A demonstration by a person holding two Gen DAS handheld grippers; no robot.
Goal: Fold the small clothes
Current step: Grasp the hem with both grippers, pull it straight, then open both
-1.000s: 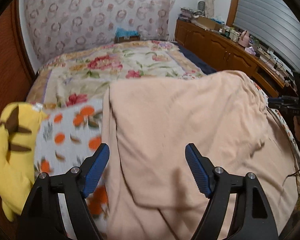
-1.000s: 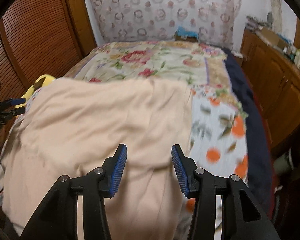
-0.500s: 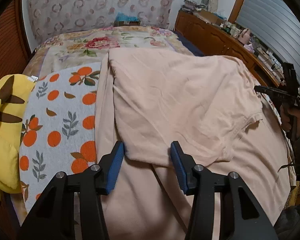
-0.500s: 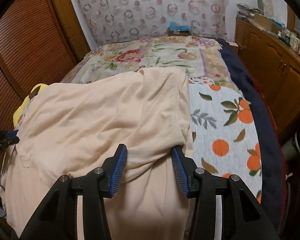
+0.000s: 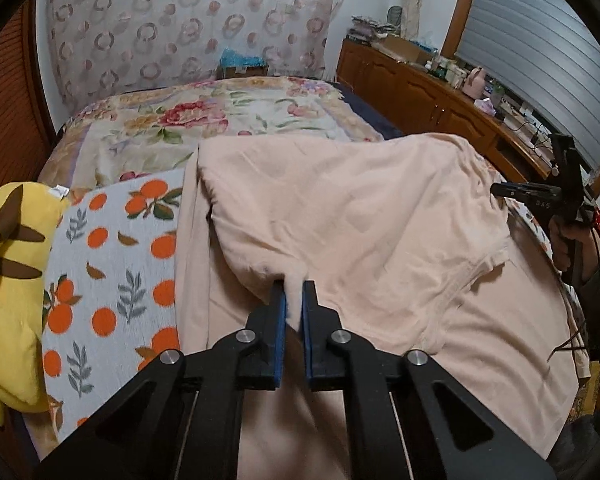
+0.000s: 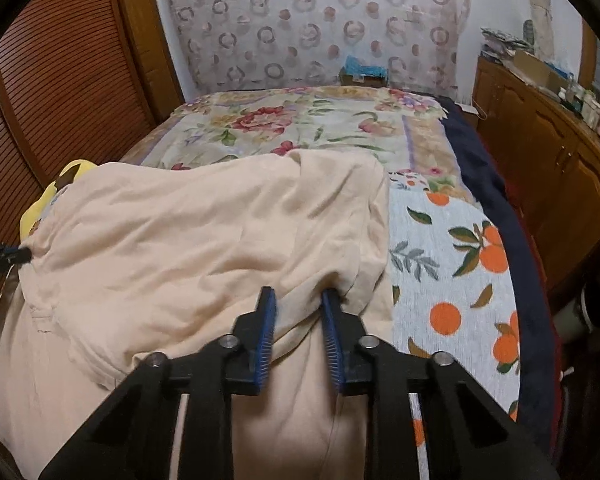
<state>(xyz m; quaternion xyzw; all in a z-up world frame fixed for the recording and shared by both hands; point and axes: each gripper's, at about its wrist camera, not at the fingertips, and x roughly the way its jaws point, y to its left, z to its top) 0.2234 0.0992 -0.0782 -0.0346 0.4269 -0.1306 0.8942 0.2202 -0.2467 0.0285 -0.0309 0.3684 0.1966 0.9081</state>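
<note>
Left gripper (image 5: 293,294) is nearly closed, its blue pads pinching a ridge of the peach garment (image 5: 360,216) at the near edge of the folded-over layer. Right gripper (image 6: 298,304) stands partly open with cloth lying between its pads (image 6: 332,320); whether it grips that cloth firmly I cannot tell, since a clear gap shows on the left pad's side

Peach garment lies spread across the bed (image 5: 220,116), straight ahead of both claws, its long axis running side to side between them, with a doubled layer on top of a flat one that reaches toward the camera. Each claw sits at one near corner of that upper layer, left claw toward the orange-print cloth (image 5: 112,264) and yellow plush toy (image 5: 8,264), right claw toward the navy bed edge (image 6: 512,232). My judgement: the coming move depends on both corners travelling together along the garment's short axis

No containers are in view except a small box (image 6: 362,74) at the headboard; its contents cannot be made out
</note>
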